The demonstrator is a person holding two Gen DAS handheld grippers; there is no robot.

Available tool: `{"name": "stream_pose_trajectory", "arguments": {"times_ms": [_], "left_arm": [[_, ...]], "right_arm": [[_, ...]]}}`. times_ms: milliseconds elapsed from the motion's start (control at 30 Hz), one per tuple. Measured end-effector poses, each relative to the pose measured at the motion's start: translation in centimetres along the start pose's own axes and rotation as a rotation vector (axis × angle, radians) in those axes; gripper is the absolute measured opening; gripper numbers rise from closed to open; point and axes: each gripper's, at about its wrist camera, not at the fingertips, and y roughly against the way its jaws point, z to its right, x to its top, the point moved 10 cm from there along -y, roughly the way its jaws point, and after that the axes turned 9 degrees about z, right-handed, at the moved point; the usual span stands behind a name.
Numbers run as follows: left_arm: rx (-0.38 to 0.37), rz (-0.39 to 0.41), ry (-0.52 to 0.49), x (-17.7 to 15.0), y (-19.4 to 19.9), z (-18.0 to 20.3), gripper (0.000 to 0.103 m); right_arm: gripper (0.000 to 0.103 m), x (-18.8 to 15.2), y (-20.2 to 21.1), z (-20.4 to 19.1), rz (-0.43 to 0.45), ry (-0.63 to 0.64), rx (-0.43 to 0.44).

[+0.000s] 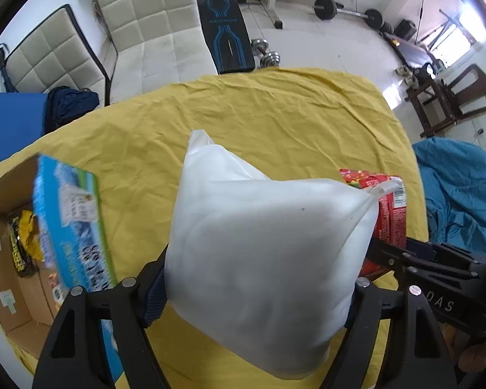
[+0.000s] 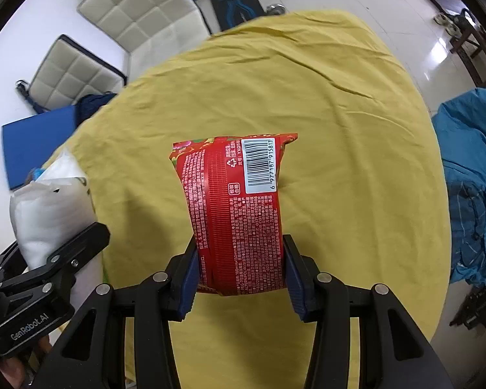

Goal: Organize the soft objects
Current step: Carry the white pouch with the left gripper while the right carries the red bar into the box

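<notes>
A plump white pillow (image 1: 269, 227) hangs above the yellow-covered table (image 1: 275, 113), with my left gripper (image 1: 259, 288) shut on its lower part. The blue pads press into both of its sides. In the right wrist view my right gripper (image 2: 239, 269) is shut on a red printed soft packet (image 2: 239, 201) with a barcode label, also lifted off the yellow cloth (image 2: 340, 129). The packet's top corner (image 1: 390, 214) peeks out from behind the pillow on the right. The pillow (image 2: 45, 214) shows at the left edge of the right wrist view, next to a left gripper finger (image 2: 80, 246).
An open cardboard box (image 1: 3, 253) with yellow and black packets inside sits at the table's left edge, and a blue-green package (image 1: 71, 220) leans over its rim. Padded chairs (image 1: 152, 32) and gym weights (image 1: 346, 9) stand beyond. Blue fabric (image 2: 470, 178) lies heaped on the right.
</notes>
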Motion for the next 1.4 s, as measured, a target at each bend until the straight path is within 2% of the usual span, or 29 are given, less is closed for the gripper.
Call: {"name": "stream_pose_trajectory", "arguments": {"times_ms": [333,467,733,1000,1133,1267,1400], "left_arm": [[0.004,0.097,0.087,-0.1,5.9,-6.4,0.077],[0.002,0.131,0.138,-1.0,8.6,-10.8,0.077],[0.026,0.145,0.210,-4.4,12.0,-21.5,0.077],[0.064,0.069,0.311,-9.4,11.3,-33.1,0.077],[0.039,0.011,0.363,-11.3,9.4,-36.5,0.077],[-0.031,-0.067,0.403,-12.7,6.7,-38.4,0.077],[-0.057,-0.127,0.413,-13.6,4.2,-39.8,0.077]], "right_arm": [[0.049,-1.7,5.3,-9.4,0.068,0.070,0.091],[0.049,-3.2,6.4,-14.8,0.081,0.110,0.127],[0.049,-7.0,4.9,-26.3,0.043,0.165,0.190],[0.049,-11.8,-0.4,-36.7,-0.051,0.238,0.217],[0.049,-13.9,-4.2,-39.7,-0.098,0.257,0.196],[0.049,-14.9,-8.0,-41.0,-0.130,0.262,0.164],[0.049,-15.7,-11.0,-41.8,-0.158,0.271,0.140]]}}
